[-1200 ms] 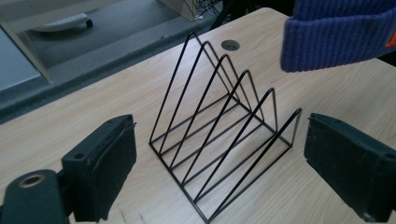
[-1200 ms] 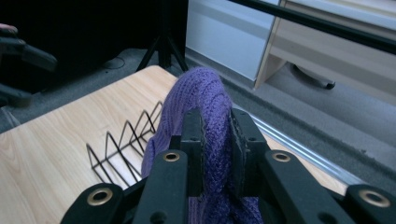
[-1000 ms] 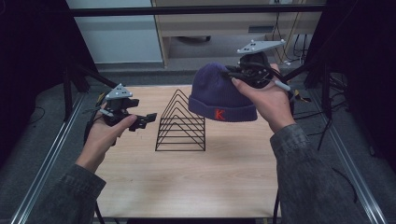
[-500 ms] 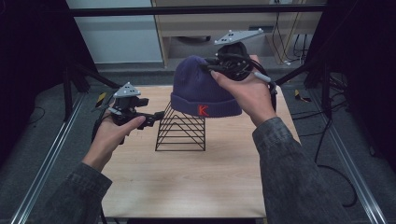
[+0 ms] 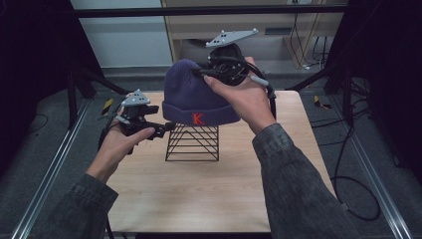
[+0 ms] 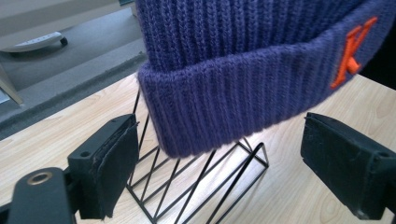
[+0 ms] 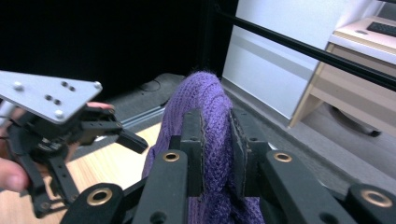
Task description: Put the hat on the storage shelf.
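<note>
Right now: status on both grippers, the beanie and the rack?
Right gripper shut on purple beanie, held above wire rack. Left gripper open, cuff between its jaws, pads clear. Nothing in the way.

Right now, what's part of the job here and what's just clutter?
In the job:
- purple beanie, pinched at its top by the shut right gripper
- black wire rack under it
- left gripper, jaws open either side of the cuff
- wooden table

Lying about:
- cables on the floor
- yellow-black item left of the table; can't identify
</note>
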A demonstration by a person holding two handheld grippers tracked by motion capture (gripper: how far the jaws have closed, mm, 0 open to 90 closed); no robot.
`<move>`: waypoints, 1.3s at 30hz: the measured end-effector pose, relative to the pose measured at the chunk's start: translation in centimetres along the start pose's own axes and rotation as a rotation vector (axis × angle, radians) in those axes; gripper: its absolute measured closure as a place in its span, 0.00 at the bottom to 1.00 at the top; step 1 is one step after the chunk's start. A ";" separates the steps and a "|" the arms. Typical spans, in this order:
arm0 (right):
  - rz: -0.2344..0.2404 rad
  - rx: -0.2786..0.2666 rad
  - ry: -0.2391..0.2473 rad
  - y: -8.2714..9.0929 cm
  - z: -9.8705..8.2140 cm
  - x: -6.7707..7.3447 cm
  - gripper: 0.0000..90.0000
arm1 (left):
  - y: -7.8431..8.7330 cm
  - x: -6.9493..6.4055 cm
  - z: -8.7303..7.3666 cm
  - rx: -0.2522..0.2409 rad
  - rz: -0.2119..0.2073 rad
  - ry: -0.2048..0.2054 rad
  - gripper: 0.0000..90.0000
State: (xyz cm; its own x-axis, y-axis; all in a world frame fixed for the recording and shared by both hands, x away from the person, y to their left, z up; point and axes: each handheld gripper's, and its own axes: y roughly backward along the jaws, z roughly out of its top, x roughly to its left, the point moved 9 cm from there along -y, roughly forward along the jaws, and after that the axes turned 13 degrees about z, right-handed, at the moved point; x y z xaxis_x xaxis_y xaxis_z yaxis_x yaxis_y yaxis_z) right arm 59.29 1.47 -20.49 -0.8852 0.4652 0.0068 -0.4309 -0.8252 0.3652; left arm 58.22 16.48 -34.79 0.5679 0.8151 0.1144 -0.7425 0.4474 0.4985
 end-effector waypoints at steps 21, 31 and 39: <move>0.065 0.007 0.003 -2.2 0.2 1.0 0.85 | -1.7 0.7 -0.7 0.032 -0.065 0.034 0.33; 0.008 0.030 -0.016 -2.0 -0.5 -1.4 0.85 | -0.8 1.7 0.0 0.037 0.012 0.025 0.76; -0.030 0.031 -0.059 -2.1 -1.4 -3.5 0.85 | -0.2 2.0 1.0 0.031 0.059 0.006 0.77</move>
State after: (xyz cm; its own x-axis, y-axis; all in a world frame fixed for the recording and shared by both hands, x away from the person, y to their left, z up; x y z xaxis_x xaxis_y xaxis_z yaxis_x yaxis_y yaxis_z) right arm 63.01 1.14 -22.57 -0.8598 0.5081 0.0499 -0.4505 -0.8010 0.3944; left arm 59.87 17.65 -33.85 0.5207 0.8423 0.1391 -0.7635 0.3866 0.5173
